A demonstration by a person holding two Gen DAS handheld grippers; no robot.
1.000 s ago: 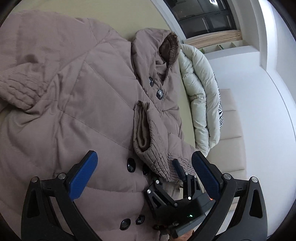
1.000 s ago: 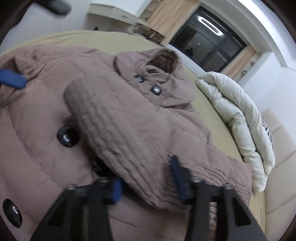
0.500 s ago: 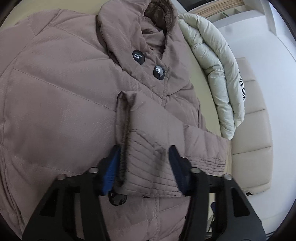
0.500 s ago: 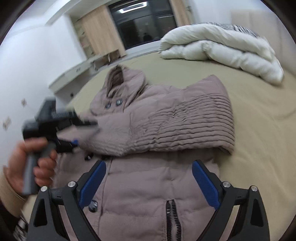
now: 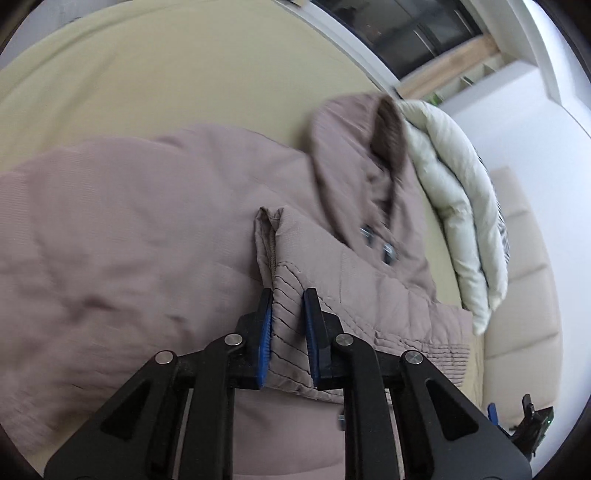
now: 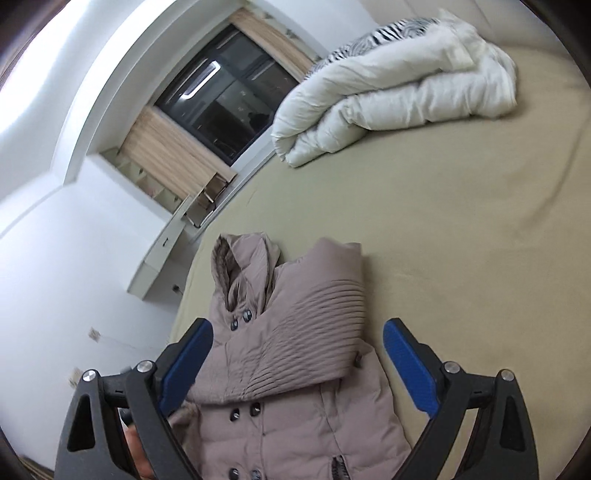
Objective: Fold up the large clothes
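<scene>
A taupe quilted hooded coat (image 5: 129,236) lies front up on the beige bed (image 5: 166,85), its hood (image 5: 354,129) at the far end. One ribbed sleeve (image 5: 332,280) is folded across the chest. My left gripper (image 5: 288,306) is shut on the sleeve's cuff end. In the right wrist view the coat (image 6: 295,406) lies below my right gripper (image 6: 297,362), which is open, empty and raised above the folded sleeve (image 6: 317,332).
A folded white duvet (image 6: 388,92) lies at the far side of the bed, with a zebra-print pillow (image 6: 384,33) behind it. A white desk (image 6: 159,258) and a dark window (image 6: 221,96) stand past the bed edge.
My left gripper has closed fully on the sleeve cuff. My right gripper has pulled back and up from the coat and stays open.
</scene>
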